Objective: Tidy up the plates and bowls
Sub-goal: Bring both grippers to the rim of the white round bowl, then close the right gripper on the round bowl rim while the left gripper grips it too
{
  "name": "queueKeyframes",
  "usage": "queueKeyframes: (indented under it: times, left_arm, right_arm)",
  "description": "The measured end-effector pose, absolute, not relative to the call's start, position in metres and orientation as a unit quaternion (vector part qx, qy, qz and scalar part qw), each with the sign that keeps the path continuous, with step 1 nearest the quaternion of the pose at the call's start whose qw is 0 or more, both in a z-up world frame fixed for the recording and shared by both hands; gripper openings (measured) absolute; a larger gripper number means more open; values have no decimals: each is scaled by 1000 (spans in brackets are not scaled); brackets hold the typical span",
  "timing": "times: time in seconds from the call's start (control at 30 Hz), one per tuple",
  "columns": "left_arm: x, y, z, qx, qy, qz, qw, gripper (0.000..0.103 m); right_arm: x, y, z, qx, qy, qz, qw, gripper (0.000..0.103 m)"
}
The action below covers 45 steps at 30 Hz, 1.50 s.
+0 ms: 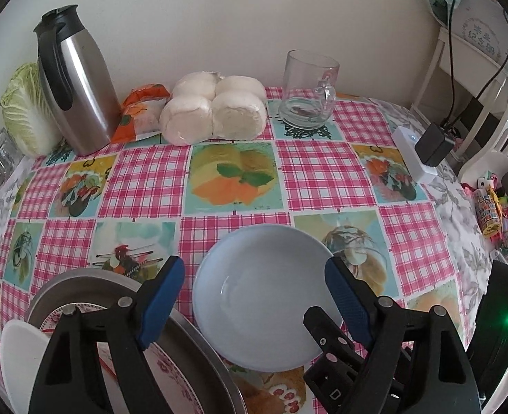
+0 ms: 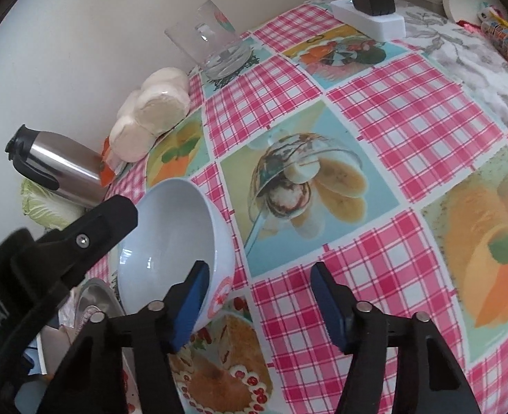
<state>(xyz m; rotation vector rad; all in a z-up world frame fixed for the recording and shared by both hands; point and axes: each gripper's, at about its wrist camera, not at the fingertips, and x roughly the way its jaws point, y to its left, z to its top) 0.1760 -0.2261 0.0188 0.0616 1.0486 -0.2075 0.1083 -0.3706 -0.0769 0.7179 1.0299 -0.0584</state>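
Bowl point(image 1: 264, 296): on tabletop point(image 1: 319, 172), just right of metal basin point(image 1: 198, 348). Left claw point(image 1: 254, 286): spread, straddling bowl. Right claw point(image 2: 259, 296): spread, empty, beside bowl. Advice: pinch rim squarely, lift level, clear basin edge.

One pale bowl point(image 1: 264, 296) sits at lower centre, and one metal tray point(image 1: 198, 341) at lower left holds one flowered plate point(image 1: 171, 365). Along the top are one steel flask point(image 1: 74, 82), one cabbage point(image 1: 26, 110), one glass mug point(image 1: 305, 89) and four white buns point(image 1: 214, 108). At the right edge sits one white power strip point(image 1: 414, 153).
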Motion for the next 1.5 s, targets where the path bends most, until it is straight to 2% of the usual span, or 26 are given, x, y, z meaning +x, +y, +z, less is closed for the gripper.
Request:
queueKeyframes:
  times: [0.07,0.27,0.37,0.47,0.73,1.2,1.23,1.3,1.43,1.5]
  left_arm:
    - [176,-225,18,28,501,-98,859,84]
    - [177,-224,15,29,504,-93,858,84]
    - [178,-225,14,29,505,-92,858,84]
    - [178,-224,14,28,505,-92,858,84]
    - [177,-225,14,27,508,-97,856,84]
    - [171,-240,-4,38,533,-126,836,84]
    - [171,-241,-6,39,535,-129,834,83]
    - [171,-243,-10,42,541,-130,830,62]
    - [170,-245,-19,47,554,-135,820,54]
    - [169,-248,-24,50,560,-140,815,44]
  right_arm:
    - [110,-369,-77,337,479,-21,810,54]
    - [116,-361,-81,335,478,-8,812,46]
    - [117,-358,-81,338,475,3,812,31]
    - [118,-356,-79,338,470,16,815,19]
    - [112,-375,-77,347,467,6,813,11]
    - [97,-415,-79,380,450,-27,808,10]
    - [97,-417,-79,383,449,-28,807,10]
    - [95,-420,-80,388,448,-29,805,10]
    - [93,-424,-82,391,450,-34,802,10]
    - [92,-424,-83,391,451,-35,802,10]
